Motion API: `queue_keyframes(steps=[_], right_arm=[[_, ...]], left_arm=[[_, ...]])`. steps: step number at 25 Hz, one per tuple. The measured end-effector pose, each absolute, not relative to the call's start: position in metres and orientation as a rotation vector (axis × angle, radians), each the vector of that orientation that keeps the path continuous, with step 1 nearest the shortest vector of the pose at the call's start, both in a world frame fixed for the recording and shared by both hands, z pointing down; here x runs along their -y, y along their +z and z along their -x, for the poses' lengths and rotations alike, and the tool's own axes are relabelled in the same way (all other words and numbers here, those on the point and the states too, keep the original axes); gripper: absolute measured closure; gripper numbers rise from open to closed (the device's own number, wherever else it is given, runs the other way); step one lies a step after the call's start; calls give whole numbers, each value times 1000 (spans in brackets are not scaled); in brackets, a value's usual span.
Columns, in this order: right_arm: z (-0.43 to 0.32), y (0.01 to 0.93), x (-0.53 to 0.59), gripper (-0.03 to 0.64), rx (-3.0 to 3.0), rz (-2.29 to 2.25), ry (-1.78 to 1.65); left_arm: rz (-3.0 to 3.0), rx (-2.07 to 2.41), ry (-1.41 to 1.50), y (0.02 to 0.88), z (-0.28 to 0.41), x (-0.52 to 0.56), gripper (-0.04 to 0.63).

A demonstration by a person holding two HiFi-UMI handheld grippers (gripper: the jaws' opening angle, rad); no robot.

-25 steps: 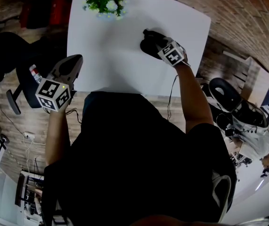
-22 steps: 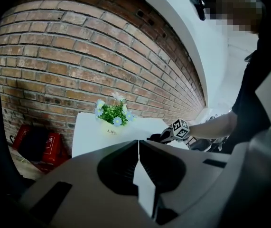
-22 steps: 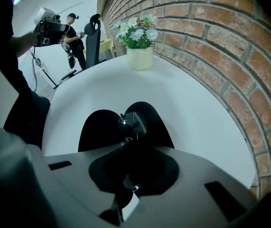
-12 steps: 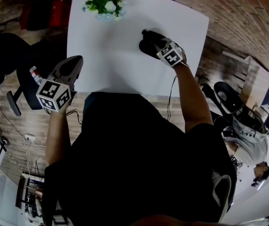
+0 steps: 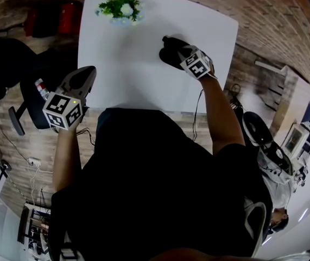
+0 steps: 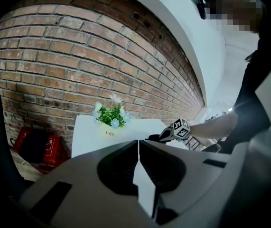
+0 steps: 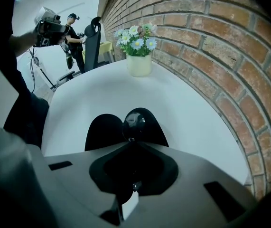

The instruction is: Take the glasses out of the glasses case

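A black glasses case (image 5: 168, 52) lies on the white table (image 5: 127, 64) toward its right side. In the right gripper view the case (image 7: 102, 129) shows as dark rounded lobes just past the jaws. A dark shiny part of the glasses (image 7: 133, 121) stands between them. My right gripper (image 7: 131, 140) is shut on that part; in the head view the right gripper (image 5: 177, 50) sits over the case. My left gripper (image 5: 88, 71) hangs off the table's left edge, apart from the case. Its jaws are shut with nothing between them, as the left gripper (image 6: 138, 145) view shows.
A pot of white and blue flowers (image 5: 119, 5) stands at the table's far left by the brick wall (image 7: 230, 56). A black office chair (image 5: 13, 58) and a red object (image 5: 51, 15) are left of the table. People stand in the background (image 7: 73, 30).
Both grippers stay almost where they were. Only the people in the background at the right have moved.
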State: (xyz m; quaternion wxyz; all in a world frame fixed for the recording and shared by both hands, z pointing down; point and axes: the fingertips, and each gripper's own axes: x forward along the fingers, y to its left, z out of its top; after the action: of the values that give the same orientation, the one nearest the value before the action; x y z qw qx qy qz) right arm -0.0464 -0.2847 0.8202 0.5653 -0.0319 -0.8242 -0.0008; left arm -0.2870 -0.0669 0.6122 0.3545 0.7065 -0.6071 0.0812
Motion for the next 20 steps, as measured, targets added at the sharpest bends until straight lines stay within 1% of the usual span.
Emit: queue_keyframes(steps=[20], right_arm=[[36, 789, 286, 592, 2002, 3, -4]], left_arm=[[-1880, 1570, 219, 590, 266, 66, 583]])
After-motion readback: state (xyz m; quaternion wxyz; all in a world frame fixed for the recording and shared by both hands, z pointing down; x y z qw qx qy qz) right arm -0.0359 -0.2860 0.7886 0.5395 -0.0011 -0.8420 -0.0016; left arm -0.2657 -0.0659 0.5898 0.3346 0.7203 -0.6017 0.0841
